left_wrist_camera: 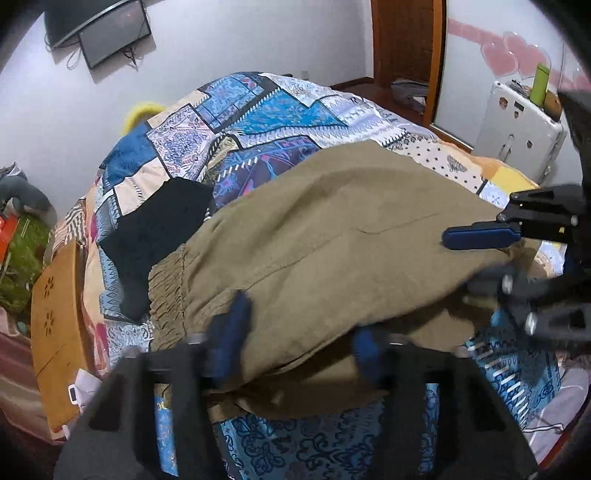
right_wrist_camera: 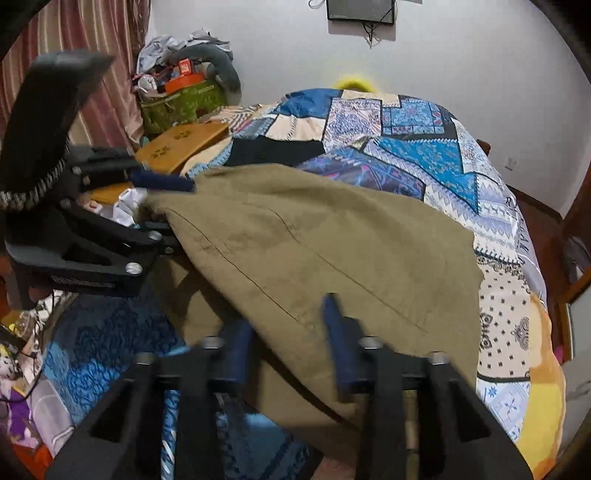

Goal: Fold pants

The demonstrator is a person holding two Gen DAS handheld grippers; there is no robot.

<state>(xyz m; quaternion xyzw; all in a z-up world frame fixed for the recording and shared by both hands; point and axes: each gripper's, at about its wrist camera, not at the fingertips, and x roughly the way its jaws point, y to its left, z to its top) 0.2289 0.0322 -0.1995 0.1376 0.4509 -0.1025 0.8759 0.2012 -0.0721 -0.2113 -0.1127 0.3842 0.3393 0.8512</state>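
Observation:
The khaki pants (left_wrist_camera: pixel 332 229) lie on the patchwork bedspread (left_wrist_camera: pixel 258 110), their elastic waistband (left_wrist_camera: pixel 168 291) at the left. A folded layer is lifted at the near edge. My left gripper (left_wrist_camera: pixel 299 339) has its blue fingers apart with the near fabric edge between them, one finger above the cloth and one below. My right gripper (right_wrist_camera: pixel 288 343) stands the same way on the pants (right_wrist_camera: pixel 314 240), fingers apart around the near edge. Each gripper also shows in the other's view: the right gripper (left_wrist_camera: pixel 480 258) and the left gripper (right_wrist_camera: pixel 162 206), both straddling the edge.
A black garment (left_wrist_camera: pixel 159 229) lies on the bed beyond the waistband. A wooden board (left_wrist_camera: pixel 55 332) lies at the bed's left side, with a cluttered green bag (right_wrist_camera: pixel 184 99) near the curtain. A white case (left_wrist_camera: pixel 517 125) stands at the right. A screen (left_wrist_camera: pixel 110 33) hangs on the wall.

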